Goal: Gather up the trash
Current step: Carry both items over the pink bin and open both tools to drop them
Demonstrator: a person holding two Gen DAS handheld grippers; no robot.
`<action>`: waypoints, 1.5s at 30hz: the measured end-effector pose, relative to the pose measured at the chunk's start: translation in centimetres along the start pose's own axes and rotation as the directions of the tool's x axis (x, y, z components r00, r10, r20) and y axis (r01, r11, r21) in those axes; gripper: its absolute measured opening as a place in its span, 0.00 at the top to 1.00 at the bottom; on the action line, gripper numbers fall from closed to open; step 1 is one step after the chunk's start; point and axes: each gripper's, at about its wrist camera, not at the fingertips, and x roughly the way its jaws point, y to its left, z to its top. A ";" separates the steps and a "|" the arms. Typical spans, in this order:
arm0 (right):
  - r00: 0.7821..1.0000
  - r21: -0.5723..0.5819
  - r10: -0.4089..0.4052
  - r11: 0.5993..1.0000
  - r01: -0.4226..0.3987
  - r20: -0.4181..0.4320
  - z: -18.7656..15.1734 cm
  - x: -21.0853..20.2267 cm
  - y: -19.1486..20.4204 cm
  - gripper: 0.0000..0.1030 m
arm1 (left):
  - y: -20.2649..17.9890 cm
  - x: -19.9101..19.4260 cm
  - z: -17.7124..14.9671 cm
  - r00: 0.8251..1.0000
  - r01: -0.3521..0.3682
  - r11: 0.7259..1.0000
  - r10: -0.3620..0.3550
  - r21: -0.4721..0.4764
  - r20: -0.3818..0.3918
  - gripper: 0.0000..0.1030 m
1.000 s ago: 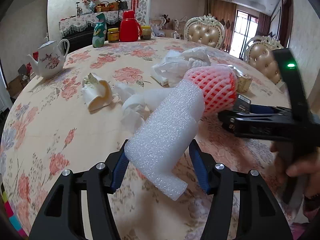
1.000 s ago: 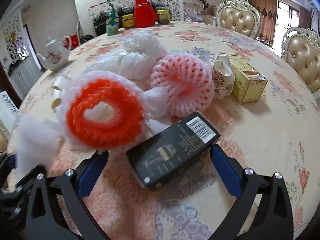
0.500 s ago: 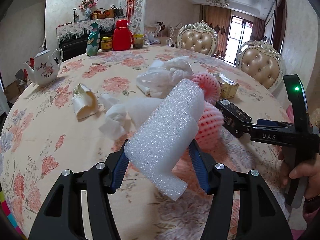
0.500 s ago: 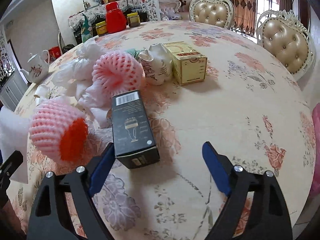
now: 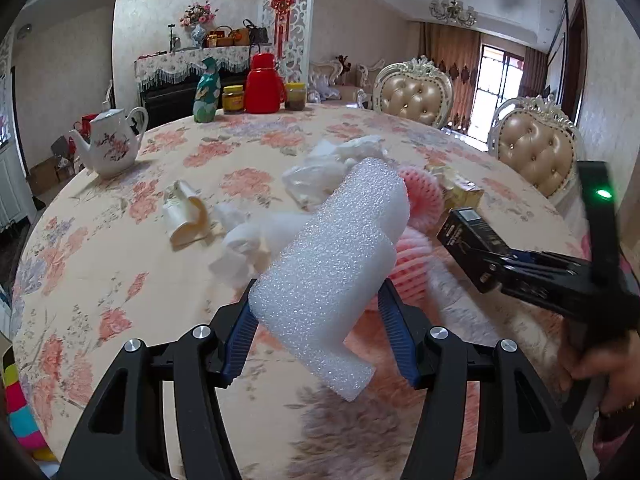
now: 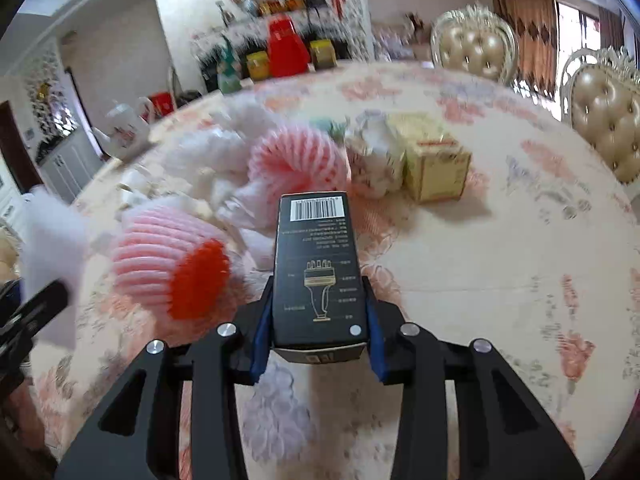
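My left gripper (image 5: 320,320) has its blue pads clamped on a rolled sheet of white foam wrap (image 5: 332,256), which sticks up and forward from between them, lifted off the round table under its floral cloth (image 5: 120,280). My right gripper (image 6: 316,320) is closing its jaws, and the pads sit against both long sides of a black rectangular carton with a barcode and a gold drawing (image 6: 316,264); the carton points straight ahead from my fingers, its far end raised over the cloth. In the left view that same carton (image 5: 468,236) juts out of the right gripper, with a hand (image 5: 600,376) wrapped round the handle at the edge. Loose on the table: a pink foam fruit net with an orange-red mouth (image 6: 168,264) just to the left of the carton, a second pink net (image 6: 296,160) behind it, crumpled white wrappers (image 5: 332,164), a cream paper scrap (image 5: 186,216) and a yellow cardboard box (image 6: 434,164). Far back stand a flowered white teapot (image 5: 110,144) and a red flask (image 5: 262,84).
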 end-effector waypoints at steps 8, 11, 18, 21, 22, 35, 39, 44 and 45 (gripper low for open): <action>0.987 -0.010 -0.028 0.999 0.030 0.160 -1.6 -7.1 -3.1 0.63 | -5.9 -0.1 0.7 0.998 0.055 0.997 -0.057 0.049 0.033 0.46; 0.980 0.011 -0.035 0.999 0.034 0.194 -2.1 -8.8 -4.8 0.63 | -8.3 0.0 0.9 0.997 0.067 0.995 -0.070 0.078 0.040 0.46; 0.953 0.010 -0.069 0.998 0.069 0.296 -4.0 -13.1 -7.9 0.63 | -13.0 0.2 1.6 0.991 0.106 0.988 -0.114 0.111 0.066 0.46; 0.940 0.017 -0.093 0.996 0.093 0.329 -4.9 -14.7 -9.4 0.63 | -15.2 0.2 1.7 0.985 0.135 0.982 -0.147 0.130 0.087 0.46; 0.934 0.022 -0.106 0.994 0.105 0.341 -5.3 -15.3 -10.0 0.63 | -15.7 0.2 1.8 0.984 0.143 0.980 -0.156 0.135 0.091 0.46; 0.849 0.196 -0.359 0.932 0.304 0.388 -8.4 -21.5 -20.2 0.63 | -26.9 2.9 3.1 0.924 0.343 0.899 -0.375 0.272 0.074 0.46; 0.810 0.280 -0.461 0.883 0.378 0.363 -9.6 -22.9 -24.7 0.63 | -31.3 4.4 4.3 0.889 0.419 0.855 -0.454 0.305 0.052 0.46; 0.761 0.387 -0.573 0.804 0.451 0.304 -11.4 -24.6 -31.0 0.62 | -37.8 6.3 4.8 0.839 0.509 0.782 -0.544 0.360 -0.003 0.46; 0.758 0.399 -0.582 0.795 0.456 0.294 -11.5 -24.4 -31.8 0.62 | -39.0 6.1 4.7 0.829 0.524 0.770 -0.559 0.366 -0.012 0.46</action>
